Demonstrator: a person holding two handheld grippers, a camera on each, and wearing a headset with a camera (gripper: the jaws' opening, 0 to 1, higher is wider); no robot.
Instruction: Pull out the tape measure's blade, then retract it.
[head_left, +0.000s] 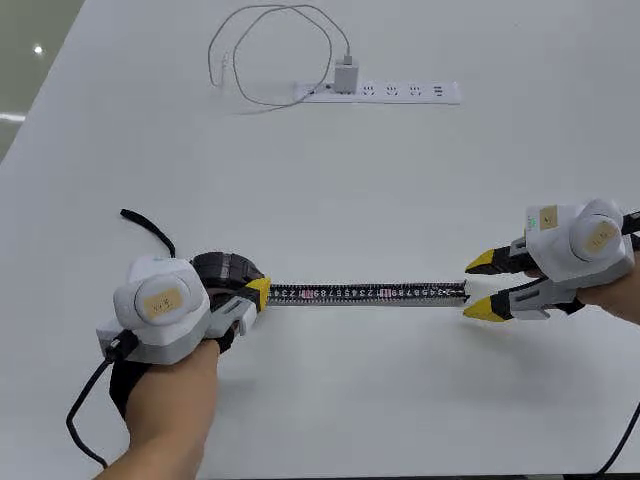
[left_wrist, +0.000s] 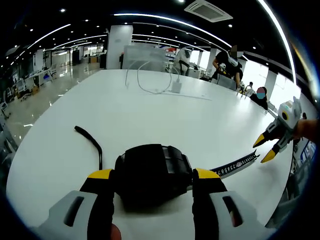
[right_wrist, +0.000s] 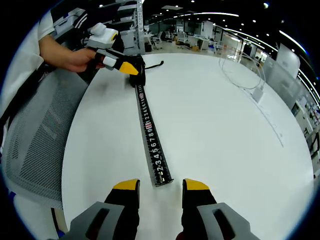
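Head view: the tape measure (head_left: 228, 272) lies on the white tabletop (head_left: 400, 180). Its blade (head_left: 365, 293) runs flat from the left gripper (head_left: 245, 287) towards the right gripper (head_left: 478, 287).
Left gripper view: the jaws are clamped on the black tape measure.
Right gripper view: the jaws are open, one each side of the blade's tip. Numerals 2 to 9 are readable.

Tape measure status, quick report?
Left tongs shut on tape measure case. Blade out flat on table. Right tongs open at its tip, not gripping. Power strip far back, clear.
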